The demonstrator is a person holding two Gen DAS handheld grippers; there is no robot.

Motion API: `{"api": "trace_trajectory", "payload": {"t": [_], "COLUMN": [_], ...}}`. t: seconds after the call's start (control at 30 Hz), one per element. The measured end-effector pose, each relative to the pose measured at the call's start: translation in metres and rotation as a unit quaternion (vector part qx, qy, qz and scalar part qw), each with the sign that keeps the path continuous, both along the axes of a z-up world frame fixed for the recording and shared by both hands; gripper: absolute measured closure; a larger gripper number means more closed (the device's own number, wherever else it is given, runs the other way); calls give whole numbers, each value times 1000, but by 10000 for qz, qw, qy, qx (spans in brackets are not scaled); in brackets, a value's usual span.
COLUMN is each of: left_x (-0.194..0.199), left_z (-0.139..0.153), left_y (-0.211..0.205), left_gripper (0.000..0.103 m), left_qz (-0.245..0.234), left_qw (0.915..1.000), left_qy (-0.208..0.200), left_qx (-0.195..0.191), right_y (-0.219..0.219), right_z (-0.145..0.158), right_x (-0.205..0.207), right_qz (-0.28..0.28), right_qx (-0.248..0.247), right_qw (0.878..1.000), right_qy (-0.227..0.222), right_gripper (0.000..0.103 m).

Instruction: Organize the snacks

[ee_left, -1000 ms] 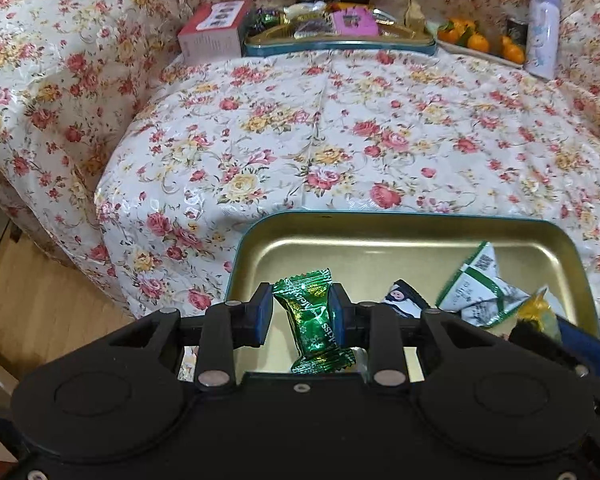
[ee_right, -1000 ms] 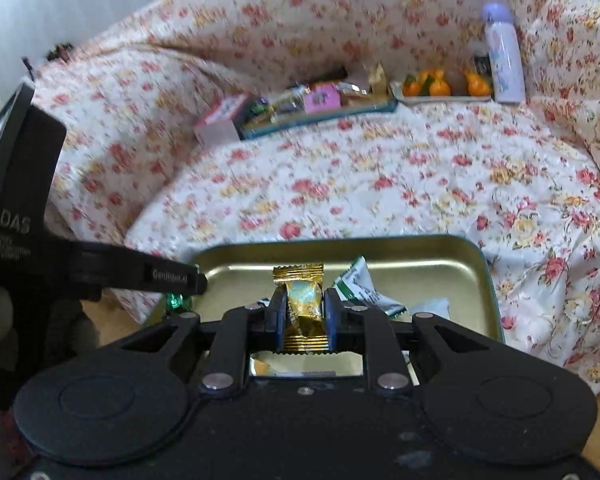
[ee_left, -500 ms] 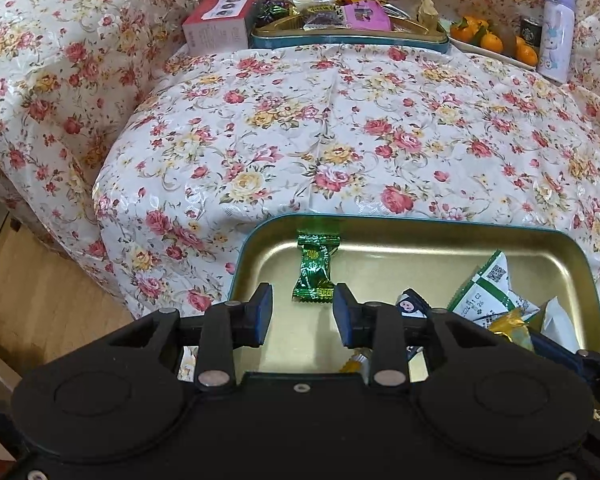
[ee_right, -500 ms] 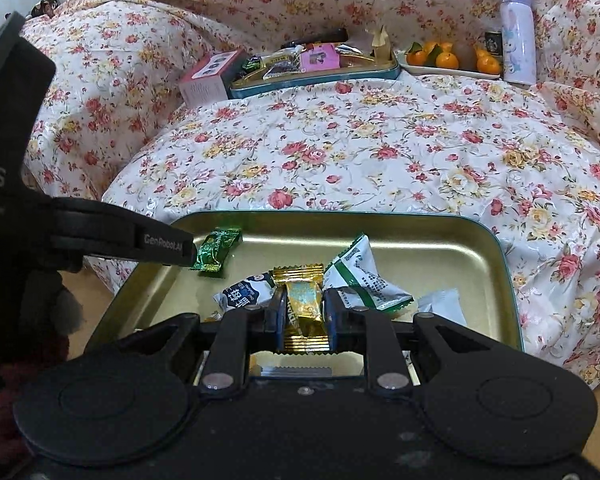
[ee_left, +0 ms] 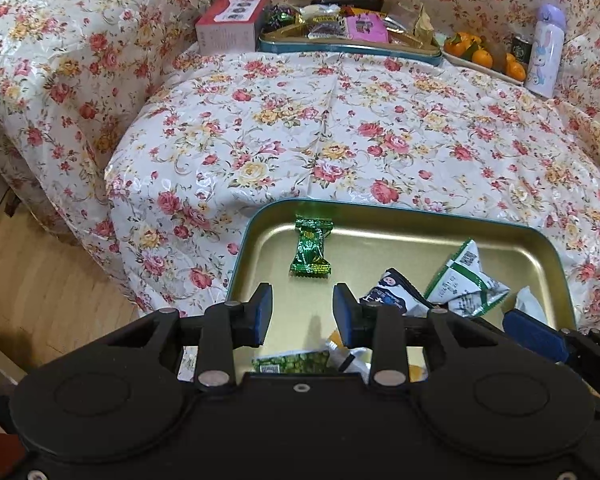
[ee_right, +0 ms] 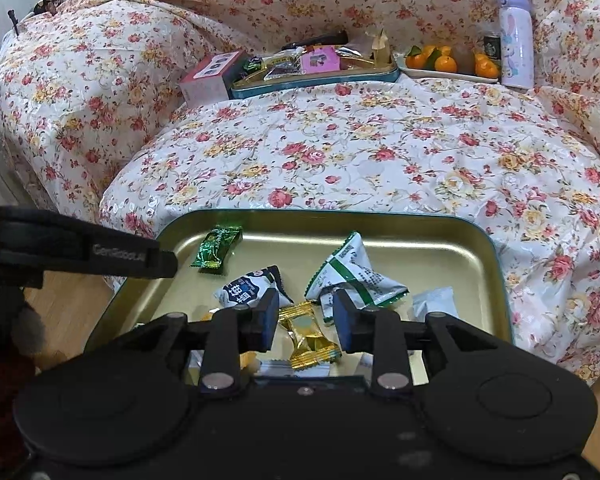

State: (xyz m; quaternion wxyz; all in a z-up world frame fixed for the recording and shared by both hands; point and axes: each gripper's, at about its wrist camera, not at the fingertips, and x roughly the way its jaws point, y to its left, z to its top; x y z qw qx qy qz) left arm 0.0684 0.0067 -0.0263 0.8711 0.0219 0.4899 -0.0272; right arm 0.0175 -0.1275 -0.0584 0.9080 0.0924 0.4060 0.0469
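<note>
Both tongs hang released over the near tin tray point(ee_right: 496, 256). My right gripper point(ee_right: 306, 318) has just been spreading its jaws, and the gold candy point(ee_right: 309, 334) lies loose between them on the tray floor, clear of the pads as far as I can see. My left gripper point(ee_left: 302, 314) stands parted with nothing between its pads; the green candy point(ee_left: 311, 249) lies just ahead of its tips, near the tray's left wall.

To finish this drop cleanly, I judge I should lift the right tongs straight up so the foil doesn't catch a pad and drag.

Ahead of the right tongs I count one blue-and-white packet point(ee_right: 250, 290), one green-and-white packet point(ee_right: 352, 276) and one plain white packet point(ee_right: 434, 302) to the right. Further wrappers hide under the tongs' bodies.

Far ahead on the floral cover point(ee_right: 340, 152): one crowded second tray point(ee_right: 320, 76), one pink box point(ee_right: 208, 74), several oranges point(ee_right: 446, 62), one lilac bottle point(ee_right: 516, 36).
</note>
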Motion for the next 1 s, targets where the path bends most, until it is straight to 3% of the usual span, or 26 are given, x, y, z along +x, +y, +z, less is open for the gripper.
{"api": "trace_trajectory", "payload": {"t": [0.33,1.0], "left_x": [-30,-54], "left_z": [9,5], "left_y": [-7,-8], "left_gripper": [59,59], "left_qz": [-124,-61], "left_qw": [9997,9992], "left_qy": [-212,-304], "left_qx": [87,243], "right_y": [-6,-4], "right_z": [17,15], "right_x": [-25,-37], "right_qz": [-226,-423], "right_qx": [-271,-414], "right_qw": [9993,9982], "right_qy": [-135,-51], "right_gripper": [50,45]}}
